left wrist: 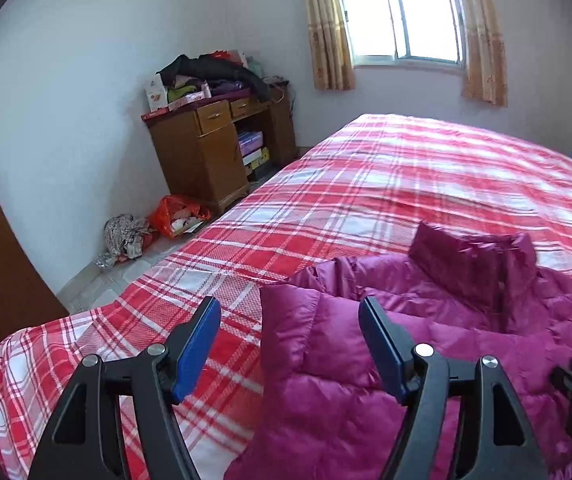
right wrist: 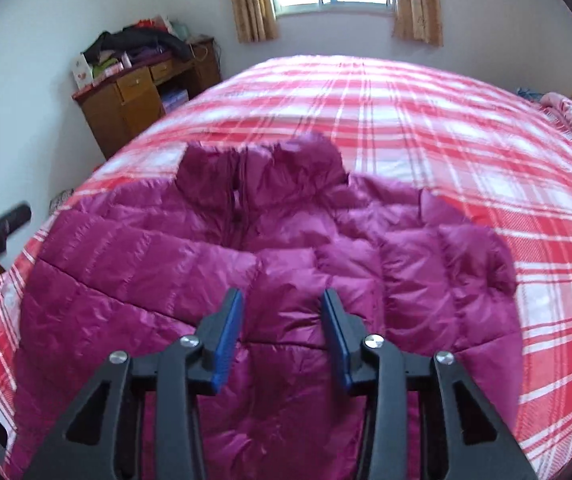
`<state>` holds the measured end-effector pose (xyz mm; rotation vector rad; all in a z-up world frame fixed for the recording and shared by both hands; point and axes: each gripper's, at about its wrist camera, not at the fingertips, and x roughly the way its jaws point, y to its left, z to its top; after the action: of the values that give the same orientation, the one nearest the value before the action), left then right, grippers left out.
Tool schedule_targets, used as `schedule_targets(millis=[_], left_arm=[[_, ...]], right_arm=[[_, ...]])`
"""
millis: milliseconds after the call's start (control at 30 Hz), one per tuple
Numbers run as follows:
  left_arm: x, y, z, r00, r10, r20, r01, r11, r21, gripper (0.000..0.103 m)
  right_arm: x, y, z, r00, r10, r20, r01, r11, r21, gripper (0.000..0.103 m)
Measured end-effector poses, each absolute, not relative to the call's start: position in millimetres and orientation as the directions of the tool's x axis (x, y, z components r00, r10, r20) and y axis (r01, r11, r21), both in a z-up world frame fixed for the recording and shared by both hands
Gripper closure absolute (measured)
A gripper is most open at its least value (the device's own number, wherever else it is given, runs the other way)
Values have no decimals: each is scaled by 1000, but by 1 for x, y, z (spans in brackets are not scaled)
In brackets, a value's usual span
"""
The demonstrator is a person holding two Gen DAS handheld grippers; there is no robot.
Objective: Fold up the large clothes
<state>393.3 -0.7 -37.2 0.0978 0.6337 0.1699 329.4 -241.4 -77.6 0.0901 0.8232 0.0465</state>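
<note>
Jacket (right wrist: 270, 240) hem cut off at frame bottom. Left gripper (left wrist: 289, 340) fingers wide, empty; right gripper (right wrist: 282, 332) fingers part-open above jacket, holding nothing.

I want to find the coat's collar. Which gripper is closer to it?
Right, probably. The right gripper hovers over the coat's middle, below the collar. The left gripper is at the coat's edge.

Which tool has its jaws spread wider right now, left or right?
The left tool: wide gap, one blue pad over the plaid bedsheet, one over the magenta jacket. The right tool stands narrower, both pads over the jacket.
</note>
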Motion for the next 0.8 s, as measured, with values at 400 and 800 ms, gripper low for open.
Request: schedule_targets(millis=[400, 800], left_arm=[[423, 23, -123, 650, 160, -743, -183, 982, 52, 21], [381, 38, -25, 793, 12, -609, -56, 997, -52, 21]], right_arm=[[327, -237, -104, 673, 45, -738, -33, 999, 31, 60], [385, -256, -12, 645, 110, -756, -43, 993, 108, 19]])
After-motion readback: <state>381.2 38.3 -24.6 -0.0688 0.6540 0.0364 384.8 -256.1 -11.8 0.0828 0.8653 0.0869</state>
